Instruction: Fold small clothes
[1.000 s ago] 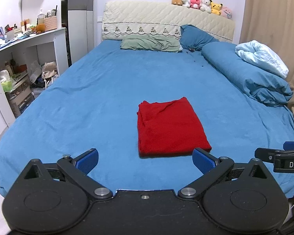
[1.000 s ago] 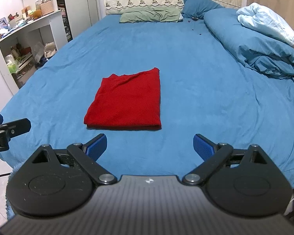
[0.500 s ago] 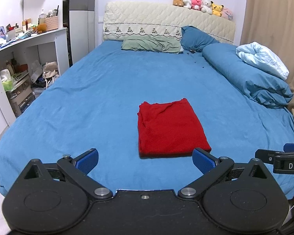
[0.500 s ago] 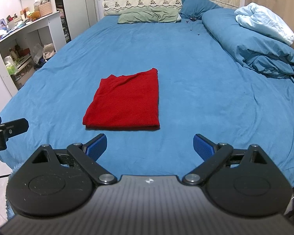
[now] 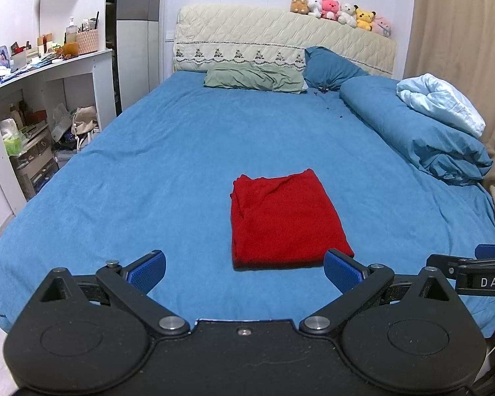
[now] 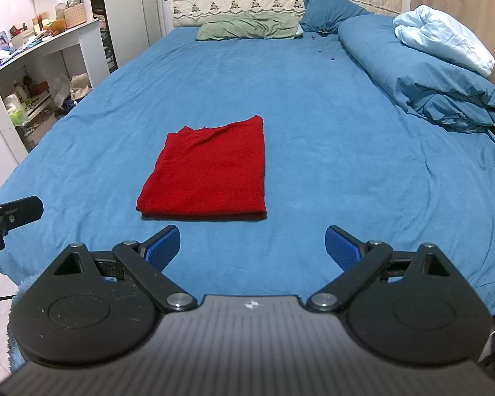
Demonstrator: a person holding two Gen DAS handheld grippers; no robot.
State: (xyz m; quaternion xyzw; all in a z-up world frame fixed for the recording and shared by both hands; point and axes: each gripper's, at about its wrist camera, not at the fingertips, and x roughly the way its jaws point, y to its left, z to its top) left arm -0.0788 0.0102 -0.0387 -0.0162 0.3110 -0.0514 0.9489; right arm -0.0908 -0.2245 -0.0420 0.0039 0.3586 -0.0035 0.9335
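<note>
While both tools hang back at bed's foot, left tool (image 5: 244, 269) and right tool (image 6: 252, 244) spread wide, empty, clear of cloth. One red garment (image 6: 208, 171) lies just ahead on blue bed (image 6: 313, 99), folded into flat rectangle, apparently finished. Farther: two pillows (image 5: 254, 77), one rolled duvet (image 5: 412, 128), six plush toys (image 5: 341, 13) on headboard.

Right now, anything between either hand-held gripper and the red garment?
Nothing visible. Only bare blue bedsheet lies between the open right hand-held gripper and the folded red garment, and likewise for the open left hand-held gripper.
</note>
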